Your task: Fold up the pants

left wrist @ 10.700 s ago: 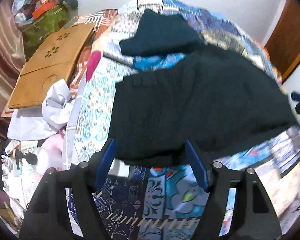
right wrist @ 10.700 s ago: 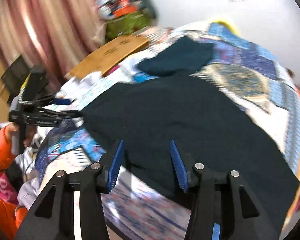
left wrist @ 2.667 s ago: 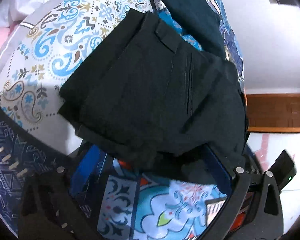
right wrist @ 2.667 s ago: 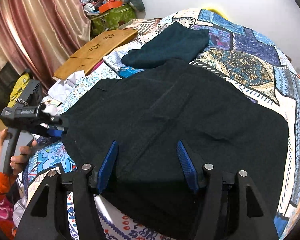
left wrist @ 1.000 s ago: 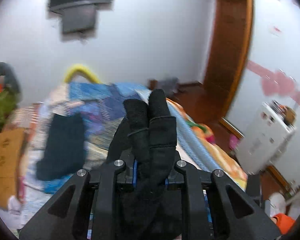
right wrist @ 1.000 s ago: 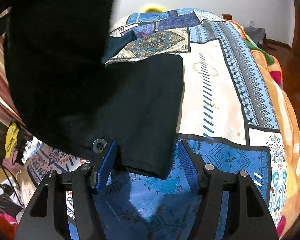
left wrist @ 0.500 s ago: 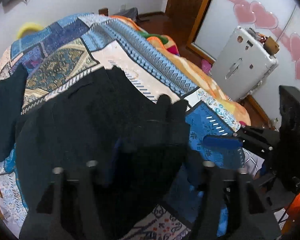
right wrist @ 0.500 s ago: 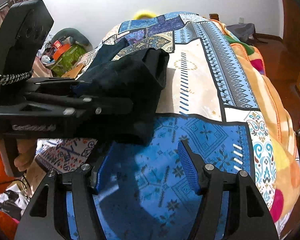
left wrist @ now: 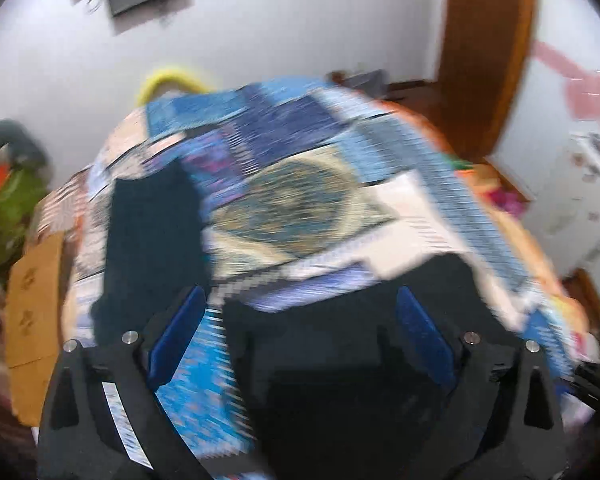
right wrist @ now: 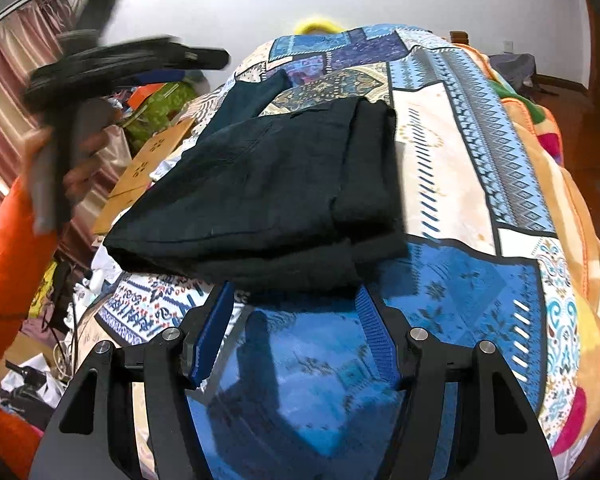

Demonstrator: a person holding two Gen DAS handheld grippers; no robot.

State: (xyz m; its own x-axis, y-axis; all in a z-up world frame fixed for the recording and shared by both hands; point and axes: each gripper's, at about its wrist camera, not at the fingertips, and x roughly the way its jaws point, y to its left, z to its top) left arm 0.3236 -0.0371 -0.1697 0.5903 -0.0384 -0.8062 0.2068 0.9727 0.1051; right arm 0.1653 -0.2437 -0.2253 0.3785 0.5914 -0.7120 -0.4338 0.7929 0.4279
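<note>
Your black pants (right wrist: pixel 268 196) lie on the patterned bedspread (right wrist: pixel 472 184) as a stacked, roughly rectangular bundle, its near edge just beyond your right gripper (right wrist: pixel 296 328); that gripper has its blue pads spread and nothing between them, so it is released; it hovers low over the blue panel of the spread, placed, I judge, to reach the near hem if another fold is wanted; your left gripper (left wrist: pixel 300 332) is likewise spread wide and empty, the dark cloth showing beneath it and not pinched, though that view is blurred; seen from the right wrist, your left hand (right wrist: pixel 72 160) holds its tool raised above and to the side of the bundle, well apart from the fabric, which suits a release after laying a layer down; a second dark garment (right wrist: pixel 248 100) lies farther up the bed, just beside the pants, and seems no part of this fold; judging by the layers, the folding looks nearly done; the top layer sits slightly askew at the far corner, so a squaring pass may be needed
</note>
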